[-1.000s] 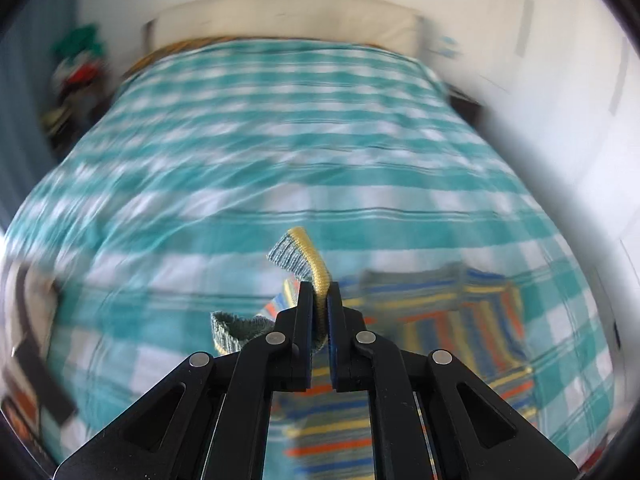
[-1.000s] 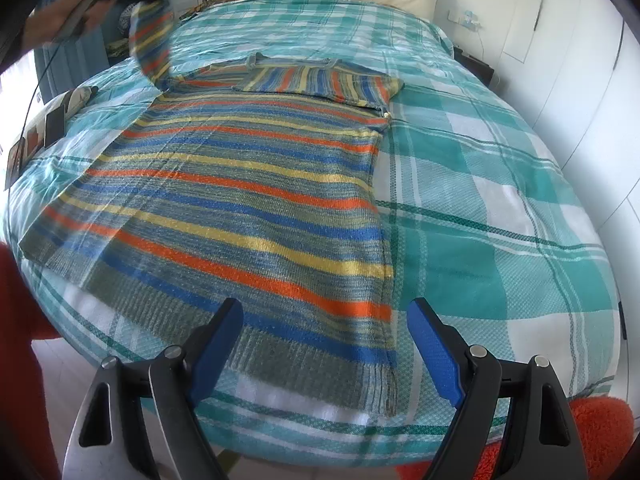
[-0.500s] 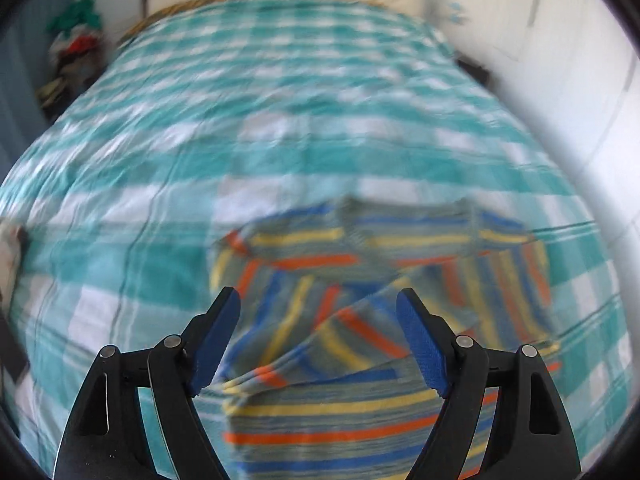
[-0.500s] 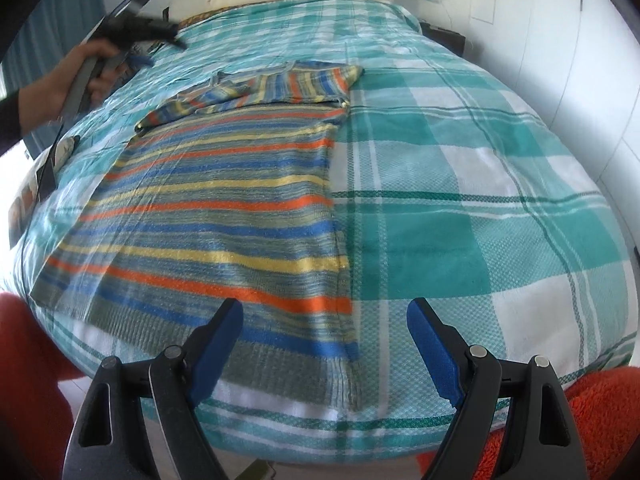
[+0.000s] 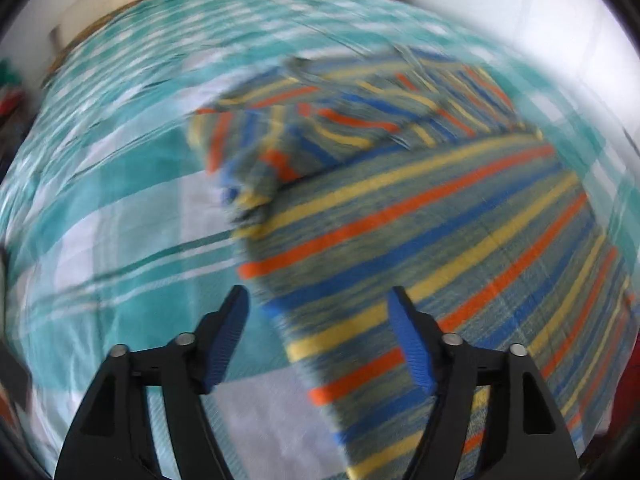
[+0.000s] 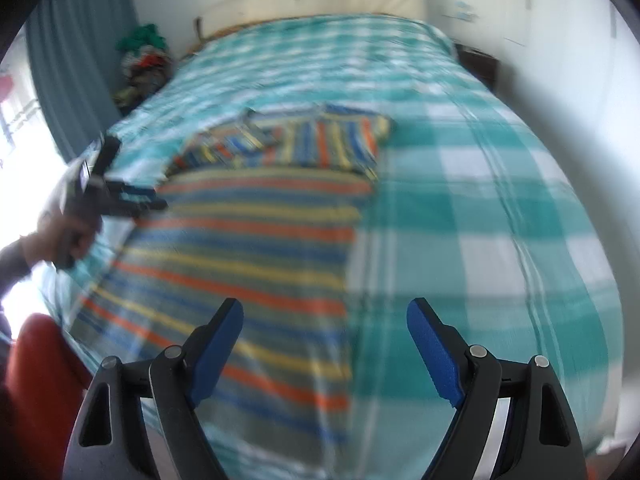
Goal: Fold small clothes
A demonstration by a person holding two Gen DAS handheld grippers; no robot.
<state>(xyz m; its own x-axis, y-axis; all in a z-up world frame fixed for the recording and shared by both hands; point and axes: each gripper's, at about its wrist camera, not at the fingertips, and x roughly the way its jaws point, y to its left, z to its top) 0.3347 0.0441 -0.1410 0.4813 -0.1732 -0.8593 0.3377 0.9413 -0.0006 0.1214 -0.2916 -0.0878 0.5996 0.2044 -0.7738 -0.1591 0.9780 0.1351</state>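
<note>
A knit sweater point(image 5: 440, 220) with blue, orange and yellow stripes lies flat on the teal checked bedspread point(image 5: 120, 200). Its sleeves point(image 5: 304, 128) lie folded across the upper part. My left gripper point(image 5: 317, 300) is open and empty, hovering over the sweater's left side edge. The right wrist view shows the same sweater point(image 6: 248, 240) from its hem, and the left gripper point(image 6: 156, 198) held by a hand point(image 6: 68, 236) at the sweater's left edge. Above the lower right part of the sweater, near its right edge, my right gripper point(image 6: 326, 312) stands open and empty. Both views are blurred.
The bedspread point(image 6: 460, 200) stretches bare to the right of the sweater and beyond it up to a cream pillow point(image 6: 312, 4). A pile of clothes point(image 6: 144, 56) and a grey-blue curtain point(image 6: 80, 60) stand at the far left. A dark bedside table point(image 6: 478, 64) is at the far right.
My left gripper let go of the sleeve cuff, opened, and dropped towards the sweater's left edge; the sleeve now lies across the chest. My right gripper rose and stayed open.
</note>
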